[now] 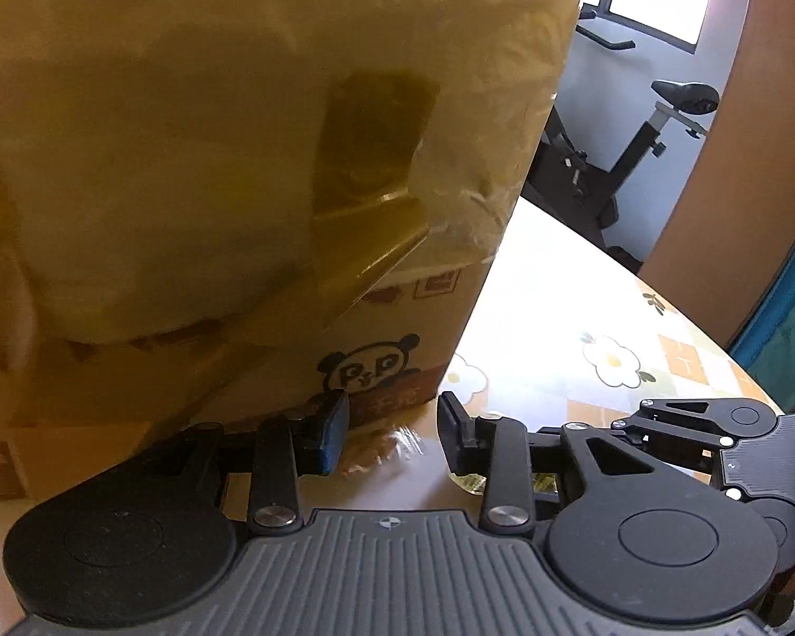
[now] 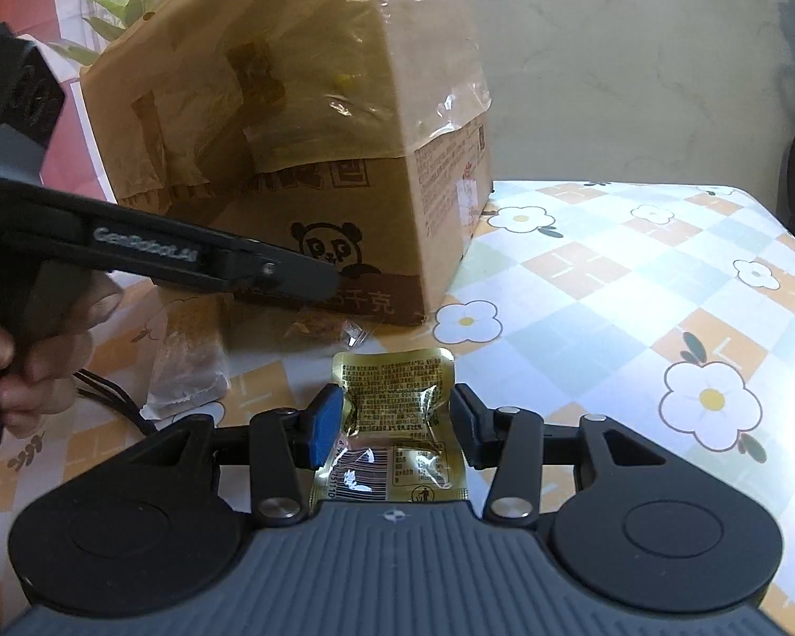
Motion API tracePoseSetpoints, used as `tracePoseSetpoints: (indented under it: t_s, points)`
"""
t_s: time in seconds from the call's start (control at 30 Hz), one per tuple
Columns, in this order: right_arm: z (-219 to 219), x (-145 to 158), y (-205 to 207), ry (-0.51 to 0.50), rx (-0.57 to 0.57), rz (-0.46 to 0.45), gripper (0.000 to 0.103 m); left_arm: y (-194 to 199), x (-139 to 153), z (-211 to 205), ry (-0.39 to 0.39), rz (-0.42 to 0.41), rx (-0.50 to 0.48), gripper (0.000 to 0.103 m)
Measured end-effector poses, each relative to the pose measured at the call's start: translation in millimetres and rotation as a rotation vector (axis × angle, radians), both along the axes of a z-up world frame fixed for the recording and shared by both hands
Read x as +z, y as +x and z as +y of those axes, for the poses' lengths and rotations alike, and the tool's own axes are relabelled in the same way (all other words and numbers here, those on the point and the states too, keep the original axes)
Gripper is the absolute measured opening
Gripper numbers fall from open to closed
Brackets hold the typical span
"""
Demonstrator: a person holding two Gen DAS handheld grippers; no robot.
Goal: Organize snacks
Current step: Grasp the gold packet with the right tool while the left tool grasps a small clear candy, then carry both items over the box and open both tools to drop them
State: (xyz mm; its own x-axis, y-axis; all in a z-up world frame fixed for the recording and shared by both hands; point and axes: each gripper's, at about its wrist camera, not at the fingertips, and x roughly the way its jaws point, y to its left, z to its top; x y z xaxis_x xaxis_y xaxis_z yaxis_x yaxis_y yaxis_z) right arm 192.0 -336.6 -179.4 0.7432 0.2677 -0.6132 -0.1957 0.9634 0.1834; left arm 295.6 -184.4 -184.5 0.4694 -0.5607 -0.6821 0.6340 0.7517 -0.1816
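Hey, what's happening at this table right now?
A person is sorting snacks with a handheld gripper in each hand. The right gripper is clamped on a gold snack packet. The left gripper reaches toward a small clear-wrapped snack lying at the foot of the taped cardboard box, jaws not gripping it yet.

Cardboard box (image 2: 312, 122): tan-brown, glossy clear tape over upper part, black panda print and dark brown band with lettering at bottom edge. Tablecloth (image 2: 636, 286): checks in white, pale green, orange; white flowers with yellow centres, dark leaves. Snack packet (image 2: 397, 418): gold foil, black text, barcode. Clear-wrapped brown snack (image 2: 188, 365) near left edge. Gripper pads (image 2: 326, 426): blue on black fingers.
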Motion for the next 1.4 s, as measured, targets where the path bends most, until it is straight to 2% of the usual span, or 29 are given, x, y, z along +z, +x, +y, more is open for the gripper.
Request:
tracePoseSetpoints:
  t_s: [0.23, 0.3, 0.47, 0.53, 0.57, 0.77, 0.83, 1.07, 1.2, 1.3, 1.33, 1.4]
  points:
    - [1, 1, 1, -0.007, 0.005, 0.005, 0.048, -3, -18, 3, 0.045, 0.033, -0.014, 0.039]
    - [2, 1, 2, -0.007, 0.010, 0.007, 0.049, -7, -22, 6, 0.078, 0.043, -0.023, 0.039]
    - [4, 1, 3, -0.014, 0.012, 0.008, 0.049, -17, -25, 8, 0.105, 0.001, -0.027, 0.038]
    - [5, 0, 4, -0.018, 0.012, 0.008, 0.049, -16, -26, 7, 0.117, -0.007, -0.012, 0.026]
    - [5, 1, 4, -0.019, 0.013, 0.008, 0.050, -14, -25, 9, 0.121, -0.010, -0.014, 0.026]
    - [5, 0, 3, -0.019, 0.016, 0.007, 0.052, -14, -20, 20, 0.082, 0.000, 0.040, 0.026]
    - [7, 1, 2, -0.033, 0.019, 0.005, 0.053, -18, -16, 30, 0.041, 0.008, 0.062, 0.026]
    - [17, -1, 2, -0.093, 0.027, 0.002, 0.056, -35, 0, 52, -0.032, -0.002, 0.090, 0.026]
    - [21, -2, 2, -0.122, 0.032, 0.000, 0.057, -45, 3, 60, -0.048, -0.007, 0.120, 0.026]
    - [23, -1, 0, -0.133, 0.030, -0.010, 0.054, -54, 3, 64, -0.042, -0.020, 0.137, 0.026]
    - [22, 0, -2, -0.131, 0.024, -0.022, 0.048, -57, 5, 68, -0.043, -0.026, 0.142, 0.026]
    - [22, 2, -4, -0.125, 0.014, -0.025, 0.046, -60, 8, 76, -0.052, -0.035, 0.155, 0.026]
